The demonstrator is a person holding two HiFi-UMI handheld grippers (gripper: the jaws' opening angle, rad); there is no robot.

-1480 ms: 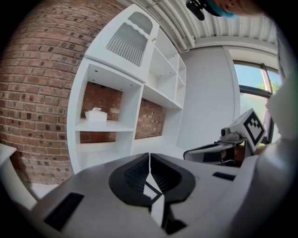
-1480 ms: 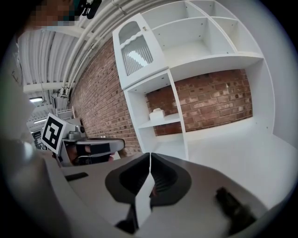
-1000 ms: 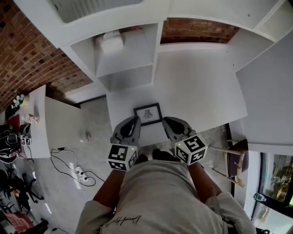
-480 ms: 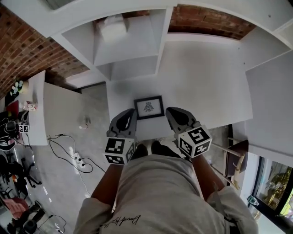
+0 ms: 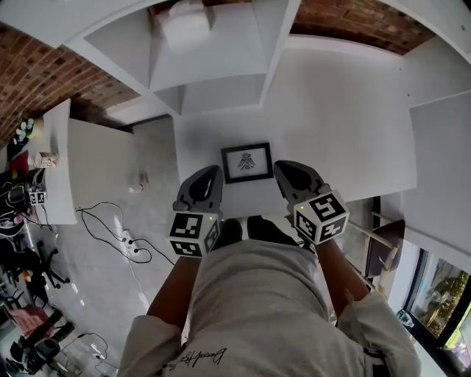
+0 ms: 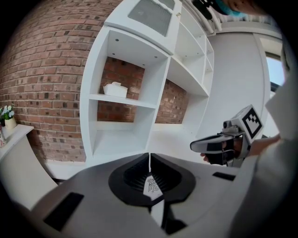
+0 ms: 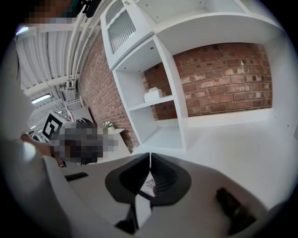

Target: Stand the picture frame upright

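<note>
Black frame lay flat and face up on the white table, between the tips of the two grippers. Beside its left edge hung the left gripper, jaws clenched together on nothing. By its right edge, the right gripper was likewise pressed closed and empty. Whether either tip touched the frame was unclear. Beyond stood white shelves with a box.
</note>
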